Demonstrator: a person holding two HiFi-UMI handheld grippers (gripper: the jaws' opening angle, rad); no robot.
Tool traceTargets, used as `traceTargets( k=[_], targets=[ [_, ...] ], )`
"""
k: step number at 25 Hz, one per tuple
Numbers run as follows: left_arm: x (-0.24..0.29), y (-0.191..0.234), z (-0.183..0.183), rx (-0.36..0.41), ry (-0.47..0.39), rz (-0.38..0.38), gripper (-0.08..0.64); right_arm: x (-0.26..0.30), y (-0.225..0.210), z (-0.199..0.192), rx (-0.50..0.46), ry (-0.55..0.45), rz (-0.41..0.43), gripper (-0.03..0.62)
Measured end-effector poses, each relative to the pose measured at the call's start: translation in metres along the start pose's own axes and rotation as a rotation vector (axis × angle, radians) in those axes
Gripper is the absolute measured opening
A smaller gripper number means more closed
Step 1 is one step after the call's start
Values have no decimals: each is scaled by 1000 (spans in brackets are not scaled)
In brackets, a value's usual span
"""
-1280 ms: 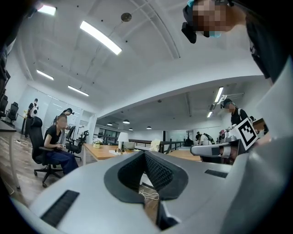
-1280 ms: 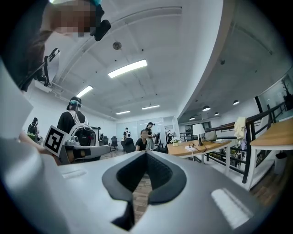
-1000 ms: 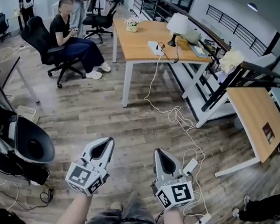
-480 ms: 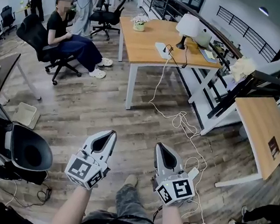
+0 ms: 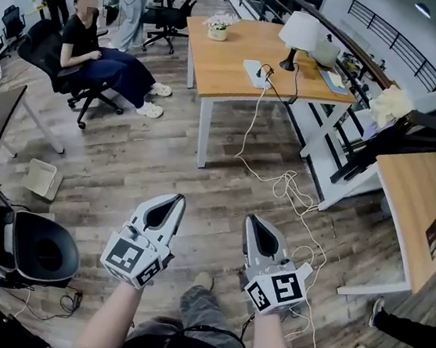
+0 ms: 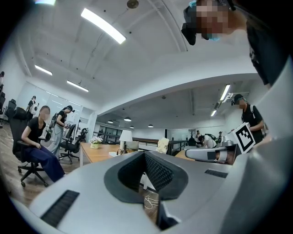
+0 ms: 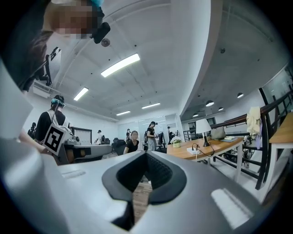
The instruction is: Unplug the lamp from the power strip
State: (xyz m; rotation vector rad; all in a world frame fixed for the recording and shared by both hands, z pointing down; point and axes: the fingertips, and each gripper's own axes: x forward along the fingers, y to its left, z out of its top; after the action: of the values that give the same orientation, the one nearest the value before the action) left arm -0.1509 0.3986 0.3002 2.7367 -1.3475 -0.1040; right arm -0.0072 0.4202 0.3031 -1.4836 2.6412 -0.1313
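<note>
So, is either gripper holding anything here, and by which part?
Nothing is held. The left gripper and right gripper both have jaws together and empty, far from the lamp and power strip on the table.

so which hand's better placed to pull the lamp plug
Right, marginally: the strip on the table sits more in line with the right gripper than the left gripper. Both are shut, empty, far off.
</note>
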Motion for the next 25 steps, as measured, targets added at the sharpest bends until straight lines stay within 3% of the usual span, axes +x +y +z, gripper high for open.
traceTargets(
  k=[10, 25],
  targets=[
    [23, -7, -2, -18, 3, -28, -3, 1, -6, -6, 6, 24, -1, 8],
    [106, 42, 13, -6, -58, 26, -3, 75, -60, 5, -26, 22, 91, 8]
  ],
)
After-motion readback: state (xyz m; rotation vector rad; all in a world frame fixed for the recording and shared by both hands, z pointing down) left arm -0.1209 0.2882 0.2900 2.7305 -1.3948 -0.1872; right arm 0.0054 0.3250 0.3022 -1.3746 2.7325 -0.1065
